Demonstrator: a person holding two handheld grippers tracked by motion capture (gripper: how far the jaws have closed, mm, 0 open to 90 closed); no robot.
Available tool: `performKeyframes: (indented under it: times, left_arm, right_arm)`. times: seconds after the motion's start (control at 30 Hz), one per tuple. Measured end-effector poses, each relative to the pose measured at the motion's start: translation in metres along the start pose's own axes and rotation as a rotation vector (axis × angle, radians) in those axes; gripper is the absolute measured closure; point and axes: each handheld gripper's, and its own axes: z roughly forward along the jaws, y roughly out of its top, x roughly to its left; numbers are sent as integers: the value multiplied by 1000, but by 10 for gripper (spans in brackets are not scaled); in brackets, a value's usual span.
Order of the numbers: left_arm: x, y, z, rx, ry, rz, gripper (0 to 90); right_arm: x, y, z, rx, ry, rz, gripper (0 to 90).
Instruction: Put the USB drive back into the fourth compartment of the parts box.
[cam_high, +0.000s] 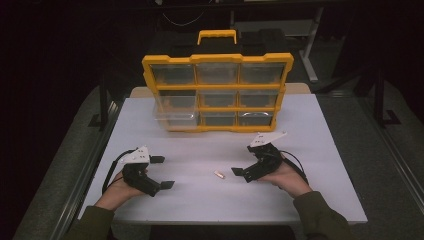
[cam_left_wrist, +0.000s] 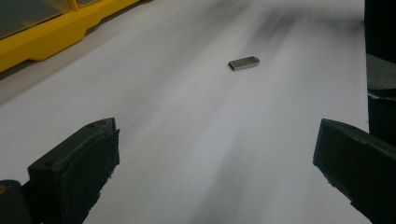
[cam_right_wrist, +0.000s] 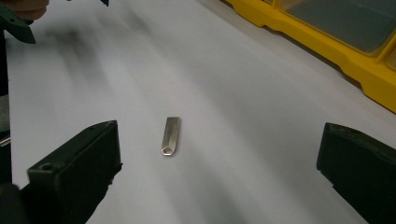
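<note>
A small flat metal stick (cam_high: 219, 174) lies on the white table (cam_high: 210, 200) between my two grippers. My left gripper (cam_high: 162, 172) rests at the front left, open, with the stick (cam_left_wrist: 243, 63) well ahead of its jaws. My right gripper (cam_high: 245, 160) sits at the front right, also open. The stick (cam_right_wrist: 170, 136) lies on the table just ahead of its gap, closer to one jaw and touching neither. In the left gripper view my left gripper (cam_left_wrist: 217, 158) holds nothing. The right gripper (cam_right_wrist: 219, 163) holds nothing either.
A yellow organizer case (cam_high: 217, 92) with clear drawers stands upright at the back of the table. Its lower left drawer (cam_high: 172, 117) is pulled partly out. The case's yellow edge (cam_left_wrist: 46, 32) and edge (cam_right_wrist: 336, 42) shows in both gripper views.
</note>
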Motion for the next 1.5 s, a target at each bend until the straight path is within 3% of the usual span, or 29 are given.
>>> performKeyframes:
  times: [1.5]
  left_arm:
    - [0, -1, 4, 4, -24, -5, 0]
  right_arm:
    - [5, 29, 30, -10, 50, -48, 0]
